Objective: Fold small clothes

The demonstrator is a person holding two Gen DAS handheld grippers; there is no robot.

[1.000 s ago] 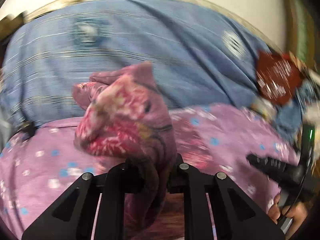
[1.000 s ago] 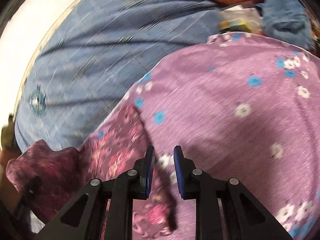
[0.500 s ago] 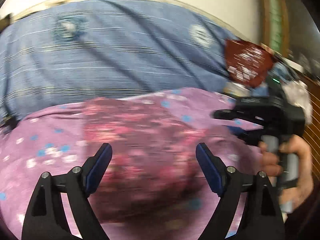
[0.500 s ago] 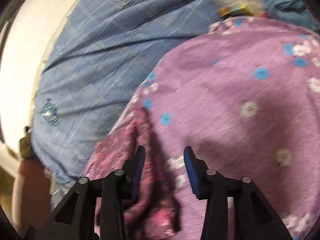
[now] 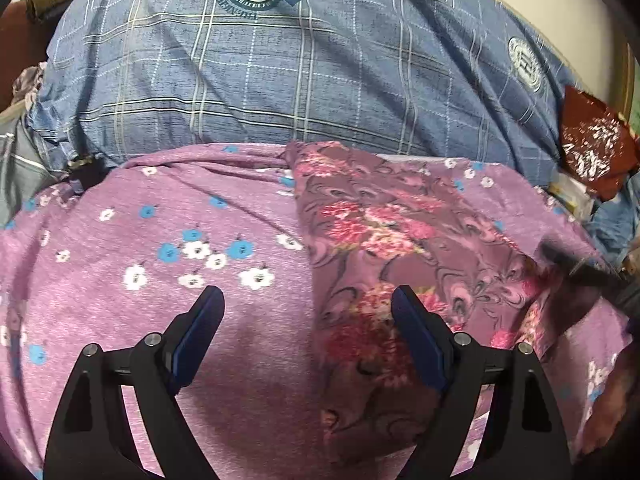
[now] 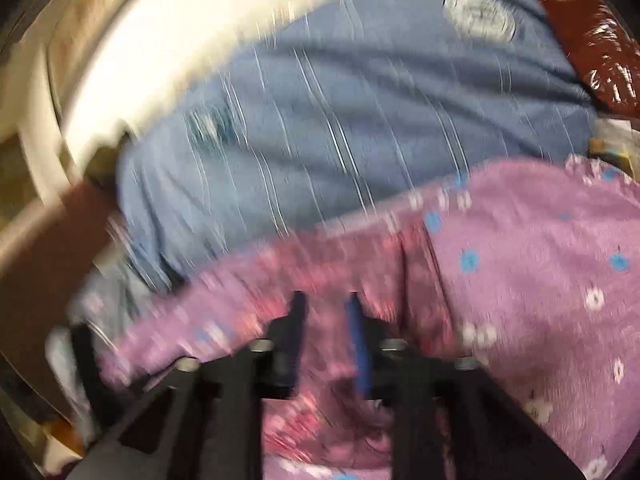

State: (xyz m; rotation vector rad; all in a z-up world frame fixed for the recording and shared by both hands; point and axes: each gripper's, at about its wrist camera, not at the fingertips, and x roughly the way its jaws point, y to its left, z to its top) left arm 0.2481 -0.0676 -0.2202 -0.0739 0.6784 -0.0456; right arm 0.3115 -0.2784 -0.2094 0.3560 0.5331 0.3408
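Currently: floral garment [image 5: 384,248] lies spread on the purple flowered sheet [image 5: 160,240]. Left gripper [image 5: 306,304] hovers over it, jaws wide, nothing held. Right gripper [image 6: 326,308], blurred, has just closed on the garment's near edge. Step: folding. Next, likely: carry that edge across.

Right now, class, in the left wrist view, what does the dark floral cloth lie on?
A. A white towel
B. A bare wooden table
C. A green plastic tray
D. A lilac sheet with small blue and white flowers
D: the dark floral cloth lies spread on the lilac sheet, whose blue and white flowers show around it.
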